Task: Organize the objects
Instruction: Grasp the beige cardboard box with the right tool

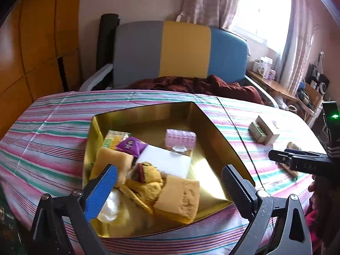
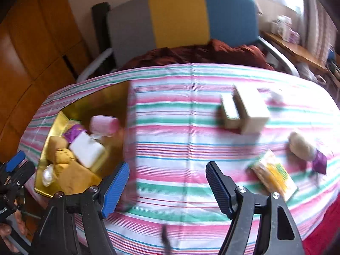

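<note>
A gold tray [image 1: 214, 127] sits on the striped tablecloth [image 1: 53, 127]. It holds yellow sponges [image 1: 180, 197], a yellow plush toy [image 1: 146, 180], a white block [image 1: 167, 159], a purple packet [image 1: 131, 145] and a pink box [image 1: 180, 138]. My left gripper [image 1: 167, 189] is open and empty just above the tray's near side. My right gripper [image 2: 167, 189] is open and empty over bare cloth, right of the tray [image 2: 110, 99]. It also shows in the left wrist view [image 1: 276, 157]. Loose on the cloth are two small boxes [image 2: 244, 110], a yellow-green snack packet [image 2: 274, 174] and a beige item with a purple end [image 2: 303, 148].
A bed with a grey, yellow and blue headboard [image 1: 182, 48] and a dark red blanket [image 1: 201, 85] stands behind the table. A wooden wardrobe [image 1: 38, 42] is at the left. A cluttered wooden shelf [image 1: 274, 85] runs under the window at the right.
</note>
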### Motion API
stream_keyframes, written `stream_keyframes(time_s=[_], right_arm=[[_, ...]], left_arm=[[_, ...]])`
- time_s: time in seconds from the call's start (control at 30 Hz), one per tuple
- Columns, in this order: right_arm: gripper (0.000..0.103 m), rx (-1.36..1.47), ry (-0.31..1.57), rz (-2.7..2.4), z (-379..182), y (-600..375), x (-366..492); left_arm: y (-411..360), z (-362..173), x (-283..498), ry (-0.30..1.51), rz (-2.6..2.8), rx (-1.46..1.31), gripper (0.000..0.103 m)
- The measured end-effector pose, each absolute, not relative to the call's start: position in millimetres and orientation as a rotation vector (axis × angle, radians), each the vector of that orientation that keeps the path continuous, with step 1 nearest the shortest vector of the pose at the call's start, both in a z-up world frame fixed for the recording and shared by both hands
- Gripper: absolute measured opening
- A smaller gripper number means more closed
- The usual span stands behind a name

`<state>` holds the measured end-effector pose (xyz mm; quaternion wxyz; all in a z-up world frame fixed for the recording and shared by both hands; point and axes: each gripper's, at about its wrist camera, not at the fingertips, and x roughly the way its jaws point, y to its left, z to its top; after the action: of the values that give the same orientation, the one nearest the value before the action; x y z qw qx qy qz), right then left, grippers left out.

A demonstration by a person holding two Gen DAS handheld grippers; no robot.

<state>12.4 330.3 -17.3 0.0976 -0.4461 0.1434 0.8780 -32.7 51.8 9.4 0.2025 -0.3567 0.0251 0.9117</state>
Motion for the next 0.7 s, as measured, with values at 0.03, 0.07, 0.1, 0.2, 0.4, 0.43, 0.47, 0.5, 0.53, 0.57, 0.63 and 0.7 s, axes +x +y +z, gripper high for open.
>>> stream_keyframes(time_s=[0.03, 0.07, 0.1, 0.2, 0.4, 0.43, 0.47, 0.5, 0.53, 0.57, 0.63, 0.7], right_arm=[[0.076, -1.321, 0.436, 2.572, -19, 339, 16], [0.076, -1.319, 0.445, 2.557, -21, 345, 20], [0.076, -1.315, 0.454, 2.54, -21, 353, 23], [0.076, -1.3, 0.473, 2.478, -22, 376, 34], [0.076, -1.244, 0.559, 2.357, -11, 438, 53], [0.076, -1.23, 0.568, 2.345, -8, 446, 54], [0.076, -1.214, 0.574, 2.336, -5, 455, 56], [0.076, -1.196, 0.574, 2.328, -2, 465, 56], [0.076, -1.175, 0.564, 2.313, 1, 476, 57], [0.076, -1.156, 0.556, 2.298, 4, 485, 58], [0.076, -1.109, 0.523, 2.308, 6, 503, 54], [0.076, -1.089, 0.505, 2.31, 3, 518, 49]], left_arm=[[55, 9, -32, 0.076, 2.538, -0.996, 0.099], [58, 9, -32, 0.083, 2.528, -0.997, 0.099], [61, 9, -31, 0.089, 2.522, -0.996, 0.099], [73, 11, -31, 0.109, 2.494, -0.99, 0.099], [101, 16, -27, 0.167, 2.426, -0.958, 0.099], [107, 17, -27, 0.178, 2.414, -0.952, 0.099], [113, 19, -26, 0.192, 2.402, -0.947, 0.099], [118, 20, -26, 0.203, 2.391, -0.941, 0.099], [124, 21, -25, 0.216, 2.378, -0.932, 0.099], [131, 22, -24, 0.23, 2.368, -0.925, 0.099], [144, 25, -23, 0.254, 2.349, -0.912, 0.099], [160, 28, -24, 0.275, 2.325, -0.903, 0.099]])
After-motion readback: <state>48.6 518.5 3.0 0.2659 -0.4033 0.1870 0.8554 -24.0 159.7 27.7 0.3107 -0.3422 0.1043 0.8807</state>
